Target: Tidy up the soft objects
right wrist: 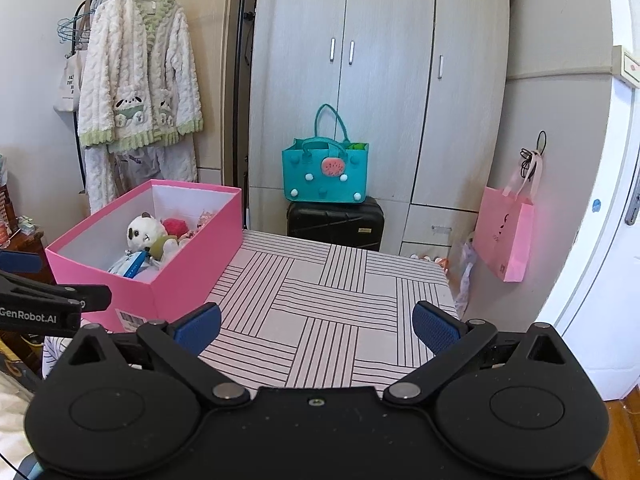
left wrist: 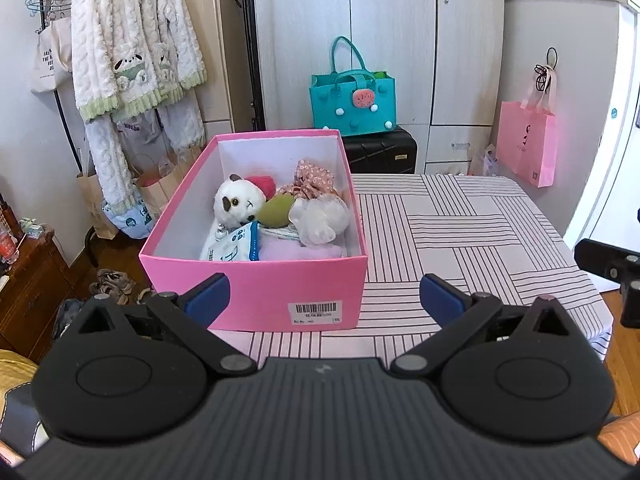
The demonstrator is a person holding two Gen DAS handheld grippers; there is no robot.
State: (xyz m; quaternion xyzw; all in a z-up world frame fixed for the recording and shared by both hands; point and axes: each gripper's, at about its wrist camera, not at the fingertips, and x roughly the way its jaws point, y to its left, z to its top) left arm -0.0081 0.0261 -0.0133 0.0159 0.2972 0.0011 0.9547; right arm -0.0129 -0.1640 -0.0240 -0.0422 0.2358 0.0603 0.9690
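Note:
A pink box [left wrist: 264,292] stands on the striped table [left wrist: 480,240] at its left side. Inside lie a white plush dog [left wrist: 237,205], a red plush [left wrist: 262,185], a green soft piece [left wrist: 276,210], a floral scrunchie [left wrist: 312,182], a white fluffy piece [left wrist: 322,216], a tissue pack [left wrist: 234,246] and a lilac cloth [left wrist: 296,250]. My left gripper [left wrist: 323,300] is open and empty, just in front of the box. My right gripper [right wrist: 316,328] is open and empty over the bare tablecloth [right wrist: 320,300], right of the box [right wrist: 172,280]. The left gripper shows in the right wrist view [right wrist: 16,264] by the box.
A teal felt bag [left wrist: 354,102] sits on a black suitcase [left wrist: 380,152] behind the table, before a wardrobe [left wrist: 384,20]. A pink paper bag [left wrist: 528,144] hangs on the right wall. A clothes rack with a fluffy robe [left wrist: 132,40] stands left. A wooden cabinet [left wrist: 28,280] is at far left.

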